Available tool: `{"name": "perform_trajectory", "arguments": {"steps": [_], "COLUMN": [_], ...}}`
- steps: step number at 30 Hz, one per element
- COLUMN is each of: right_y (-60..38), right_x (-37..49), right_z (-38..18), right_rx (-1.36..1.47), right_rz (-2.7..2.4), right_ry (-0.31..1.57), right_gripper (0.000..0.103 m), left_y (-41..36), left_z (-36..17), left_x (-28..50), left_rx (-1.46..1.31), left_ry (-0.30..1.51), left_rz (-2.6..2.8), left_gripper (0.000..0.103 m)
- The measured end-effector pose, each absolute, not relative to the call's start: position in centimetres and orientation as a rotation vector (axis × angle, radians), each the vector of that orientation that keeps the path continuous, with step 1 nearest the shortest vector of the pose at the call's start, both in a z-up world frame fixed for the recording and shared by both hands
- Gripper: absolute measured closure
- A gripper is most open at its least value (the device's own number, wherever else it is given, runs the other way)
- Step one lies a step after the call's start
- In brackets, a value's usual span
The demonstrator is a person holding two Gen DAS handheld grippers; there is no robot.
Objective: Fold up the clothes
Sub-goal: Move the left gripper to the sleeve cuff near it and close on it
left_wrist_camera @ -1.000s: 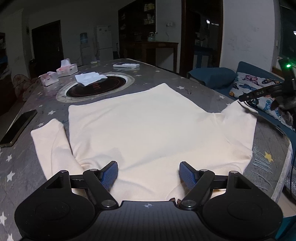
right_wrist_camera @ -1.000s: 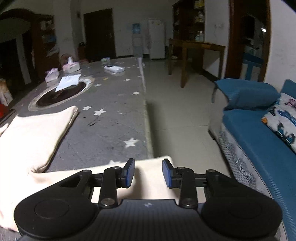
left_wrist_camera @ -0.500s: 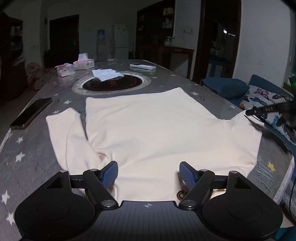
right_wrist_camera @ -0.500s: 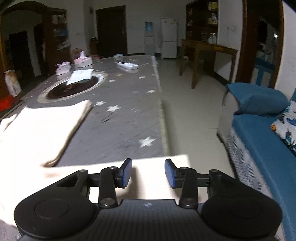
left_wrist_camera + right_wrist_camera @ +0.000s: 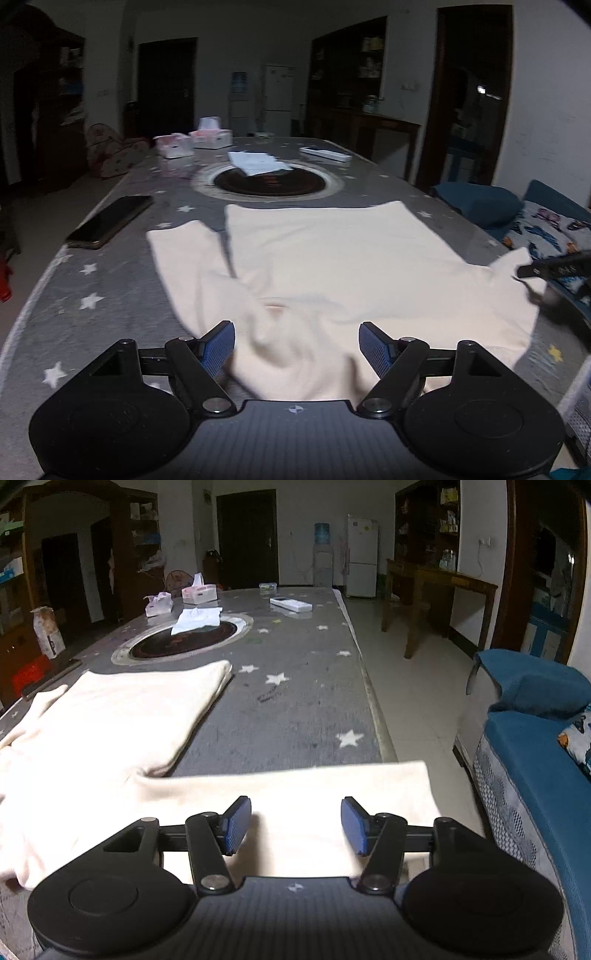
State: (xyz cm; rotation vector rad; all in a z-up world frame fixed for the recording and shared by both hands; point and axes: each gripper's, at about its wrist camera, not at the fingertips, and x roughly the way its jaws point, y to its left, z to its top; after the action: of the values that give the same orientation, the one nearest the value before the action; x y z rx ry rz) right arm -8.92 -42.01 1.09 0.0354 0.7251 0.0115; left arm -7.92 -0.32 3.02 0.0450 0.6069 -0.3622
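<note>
Cream sweater (image 5: pixel 343 266) flat on star-print table (image 5: pixel 110 295), neck end nearest, hem toward round hob (image 5: pixel 269 182); sleeves out sideways. Left gripper (image 5: pixel 296 345) wide open above bunched collar, gripping nothing. Right gripper (image 5: pixel 295 825) wide open over right sleeve (image 5: pixel 314 794), gripping nothing.

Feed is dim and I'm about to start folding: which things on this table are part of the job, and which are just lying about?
Part of the job:
cream shirt
left gripper, open
right gripper, open

Lying about:
phone
tissue boxes
white paper
remote
round hotplate
</note>
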Motion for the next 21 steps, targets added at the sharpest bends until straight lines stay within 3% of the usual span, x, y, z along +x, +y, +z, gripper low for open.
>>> {"name": "perform_trajectory", "arguments": {"steps": [6, 10, 21], "right_y": [-41.3, -40.4, -38.1], "right_x": [-9.7, -9.1, -7.1], "right_z": [1.7, 1.8, 0.6], "right_rx": [0.040, 0.039, 0.040], "right_rz": [0.017, 0.044, 0.100], "right_ry": [0.693, 0.682, 0.689], "right_gripper": [0.041, 0.040, 0.035], "left_y": [2.0, 2.6, -0.3], "left_z": [3.7, 4.4, 3.3], "left_x": [-5.8, -3.0, 4.6], "left_rx": [-0.013, -0.033, 0.077], "left_ry": [0.608, 0.610, 0.657], "left_rz": [-0.261, -0.200, -0.212], "left_gripper": [0.029, 0.038, 0.047]}}
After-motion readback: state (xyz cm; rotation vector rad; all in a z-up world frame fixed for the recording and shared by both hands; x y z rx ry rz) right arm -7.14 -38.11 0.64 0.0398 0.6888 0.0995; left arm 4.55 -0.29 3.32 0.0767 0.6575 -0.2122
